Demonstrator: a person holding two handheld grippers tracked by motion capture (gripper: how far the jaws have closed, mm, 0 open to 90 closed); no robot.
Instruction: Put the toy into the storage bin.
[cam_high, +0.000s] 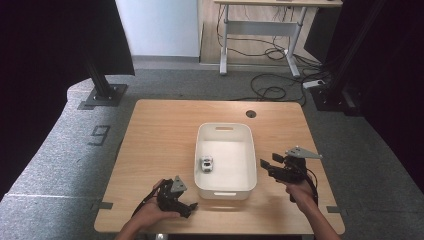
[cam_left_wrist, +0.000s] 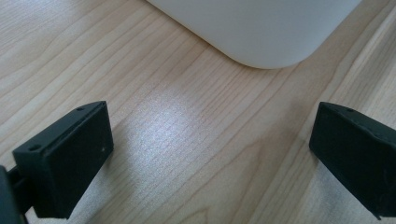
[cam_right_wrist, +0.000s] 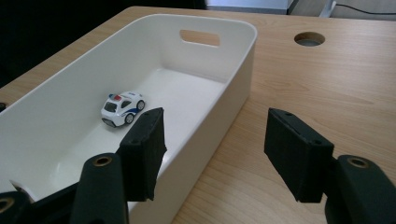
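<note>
White toy car (cam_right_wrist: 122, 108) left of right tool (cam_right_wrist: 215, 149).

Both grippers are matte black; the left gripper (cam_high: 186, 206) and right gripper (cam_high: 266, 165) each carry a grey three-cornered plate; blocky jaws show small screw holes; brass-ringed pivots and black cables; forearms bare of sleeves.

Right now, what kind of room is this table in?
Probably a lab or office set up for recording. A wooden table holds a white bin with a toy police car inside, dark curtains hang at the sides, and cables trail under a desk behind.
</note>
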